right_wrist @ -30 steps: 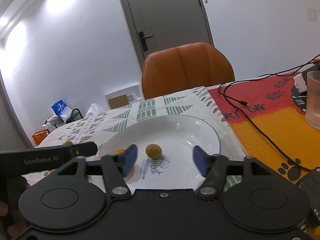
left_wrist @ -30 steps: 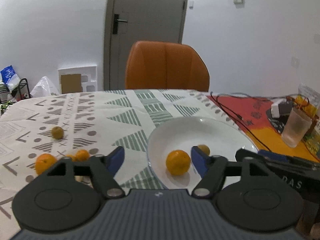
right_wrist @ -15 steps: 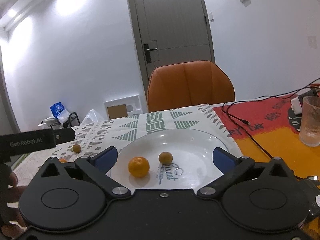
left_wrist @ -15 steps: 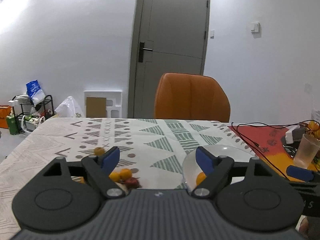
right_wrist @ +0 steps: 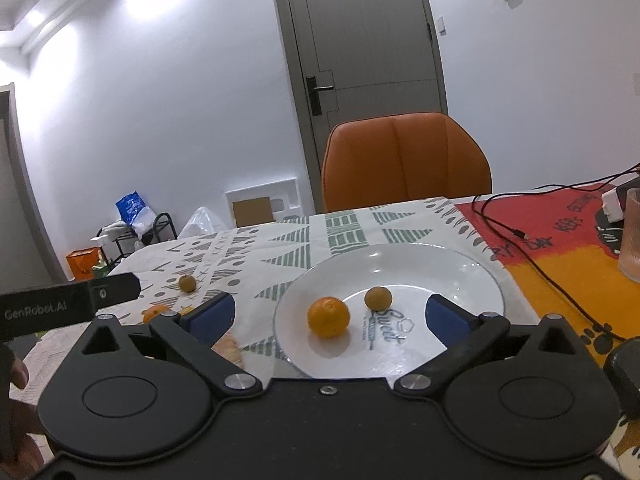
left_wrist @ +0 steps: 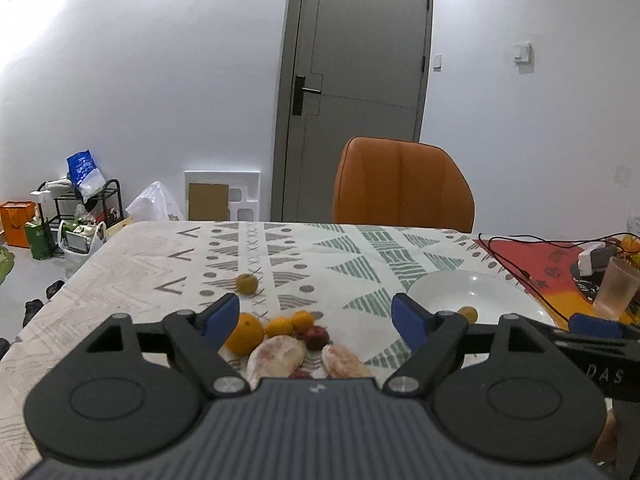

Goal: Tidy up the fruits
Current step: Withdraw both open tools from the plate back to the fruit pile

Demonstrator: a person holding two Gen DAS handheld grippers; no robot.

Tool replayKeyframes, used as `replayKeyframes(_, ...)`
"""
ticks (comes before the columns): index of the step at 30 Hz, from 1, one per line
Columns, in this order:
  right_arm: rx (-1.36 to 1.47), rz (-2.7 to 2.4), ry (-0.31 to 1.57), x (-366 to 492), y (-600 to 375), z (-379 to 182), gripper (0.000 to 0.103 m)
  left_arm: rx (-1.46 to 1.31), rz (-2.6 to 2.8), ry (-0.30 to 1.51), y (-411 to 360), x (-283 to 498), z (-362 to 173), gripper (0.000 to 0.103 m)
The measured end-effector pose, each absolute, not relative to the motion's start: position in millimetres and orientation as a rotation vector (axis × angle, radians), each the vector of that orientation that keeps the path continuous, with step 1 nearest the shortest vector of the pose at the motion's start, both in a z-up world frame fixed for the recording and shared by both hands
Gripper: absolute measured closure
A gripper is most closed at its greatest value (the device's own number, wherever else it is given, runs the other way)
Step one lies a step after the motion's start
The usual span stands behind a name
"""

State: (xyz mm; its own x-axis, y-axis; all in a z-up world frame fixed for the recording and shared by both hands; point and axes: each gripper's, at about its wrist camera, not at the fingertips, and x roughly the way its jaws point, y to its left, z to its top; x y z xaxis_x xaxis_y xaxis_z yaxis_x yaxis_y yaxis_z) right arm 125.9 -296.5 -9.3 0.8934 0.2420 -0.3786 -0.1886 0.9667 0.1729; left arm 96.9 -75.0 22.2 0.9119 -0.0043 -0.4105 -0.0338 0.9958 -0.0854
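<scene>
Both grippers empty, fingers apart: left gripper (left_wrist: 316, 316) over fruit pile (left_wrist: 288, 340) (9 o'clock of plate (right_wrist: 472, 276)), right gripper (right_wrist: 328, 316) facing orange (right_wrist: 328, 317).

Left gripper (left_wrist: 316, 318): jaws spread wide, nothing between them, held level above the surface, pointing forward.
Right gripper (right_wrist: 328, 318): jaws spread wide and empty, held level, pointing forward, close beside the left one.
Left hand (right_wrist: 16, 428): partly seen at the frame's lower left edge, wrapped around the left gripper's handle.
</scene>
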Motion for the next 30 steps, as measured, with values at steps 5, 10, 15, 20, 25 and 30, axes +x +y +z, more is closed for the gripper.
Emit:
replayKeyframes(5, 0.133, 0.226, 0.413, 121, -292, -9, 0.0, -0.103, 0.029, 0.441, -66, 88, 19, 0.021)
replayKeyframes(10, 0.132, 0.238, 0.431, 118, -286, -11, 0.0, -0.101, 0.042, 0.45, -56, 79, 17, 0.021)
replayKeyframes(15, 0.134, 0.254, 0.455, 117, -280, -14, 0.0, -0.111, 0.063, 0.463, -47, 73, 13, 0.021)
replayKeyframes(20, 0.135, 0.281, 0.481, 116, -278, -17, 0.0, -0.114, 0.078, 0.478, -39, 69, 8, 0.021)
replayKeyframes(25, 0.129, 0.296, 0.492, 117, -275, -19, 0.0, -0.127, 0.078, 0.497, -33, 67, 3, 0.021)
replayKeyframes(30, 0.129, 0.323, 0.486, 117, -272, -20, 0.0, -0.138, 0.074, 0.517, -28, 68, -3, 0.021)
